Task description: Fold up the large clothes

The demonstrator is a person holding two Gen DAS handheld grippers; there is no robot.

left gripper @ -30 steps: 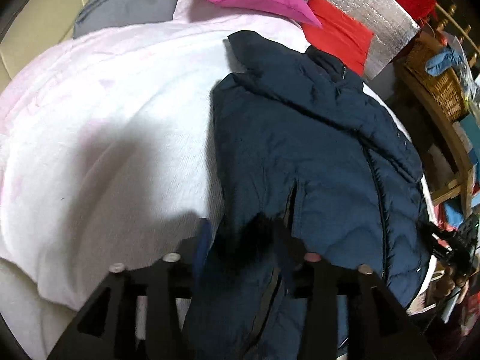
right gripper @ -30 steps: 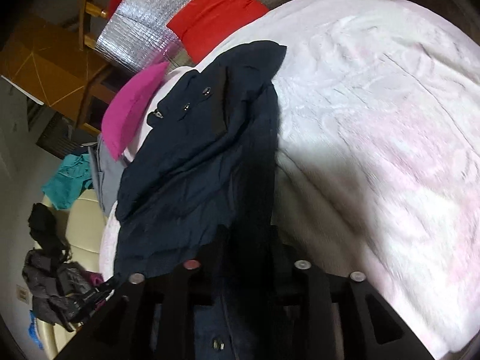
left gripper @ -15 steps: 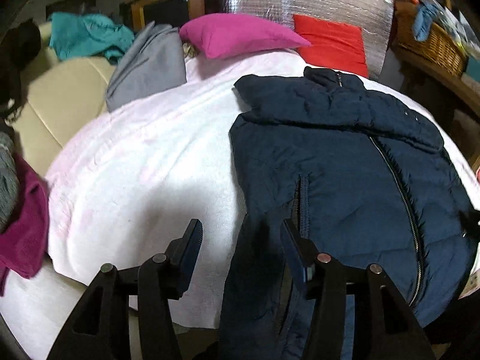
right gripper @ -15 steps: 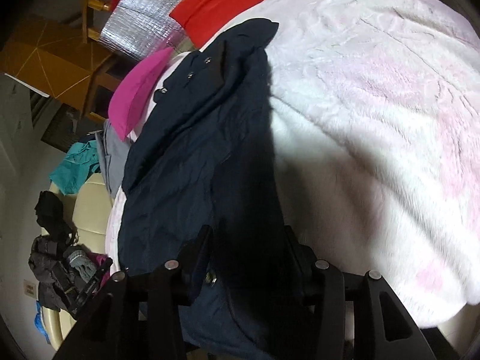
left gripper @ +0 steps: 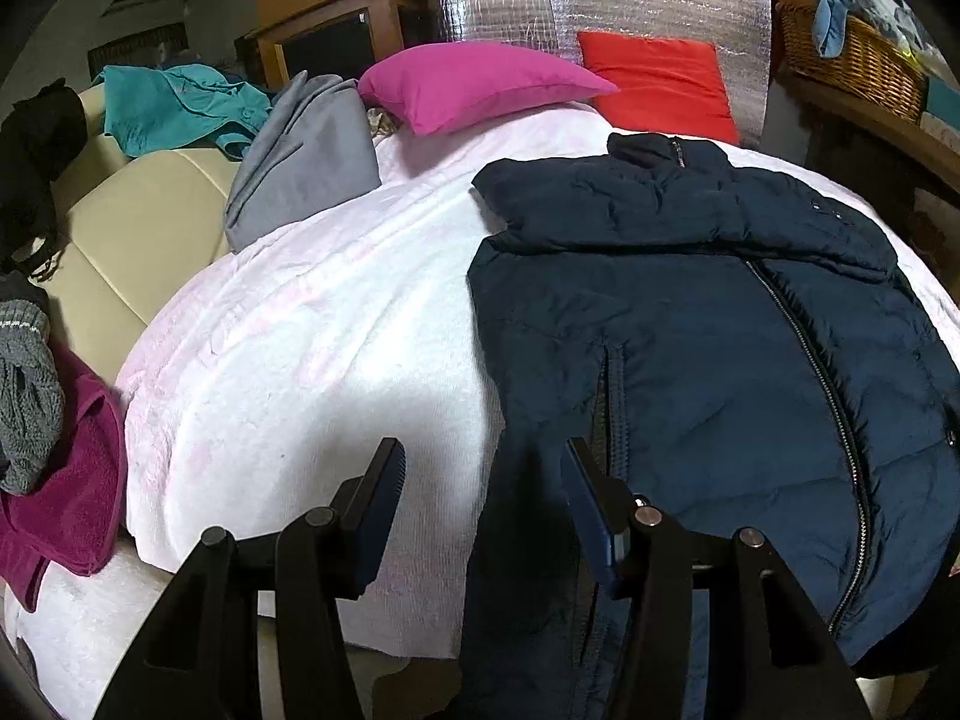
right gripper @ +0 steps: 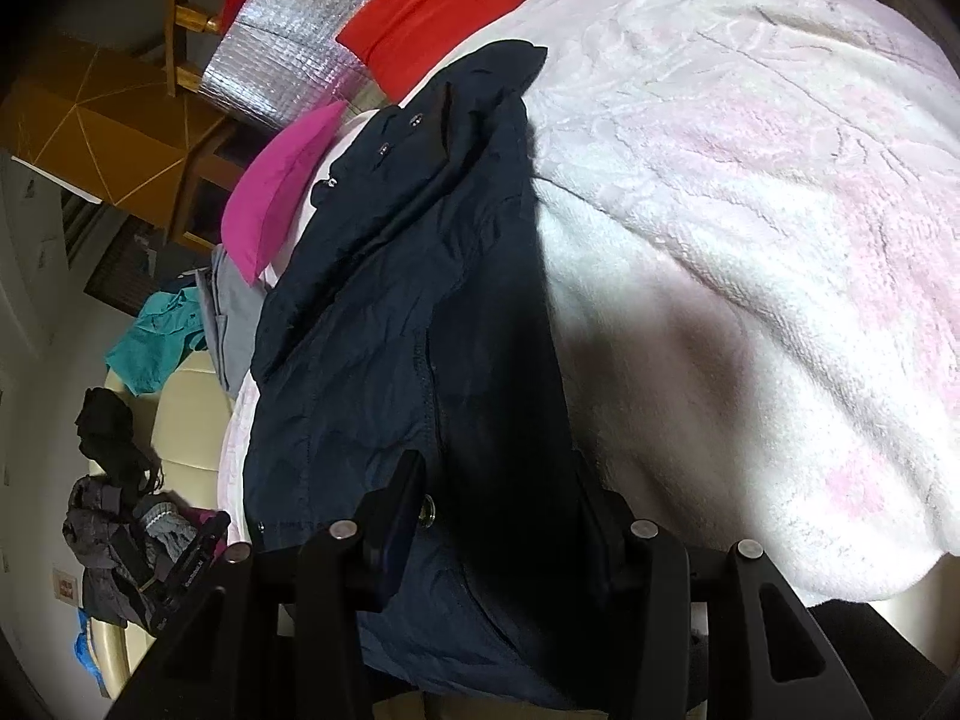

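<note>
Blanket (left gripper: 312, 360) now under parted left gripper (left gripper: 480, 501) — navy jacket (left gripper: 720, 372) released

Honestly can't see the bottom hem of the navy jacket (left gripper: 690, 348) from my left wrist cam, it runs down behind my left gripper (left gripper: 483, 516) and off the frame. On the right wrist cam the jacket's near edge sits in deep shadow between the fingers of the right gripper (right gripper: 498, 516), so I can't tell if the pads touch it. The wicker basket (left gripper: 852, 60) is cropped, and its contents are too small to make out.
</note>
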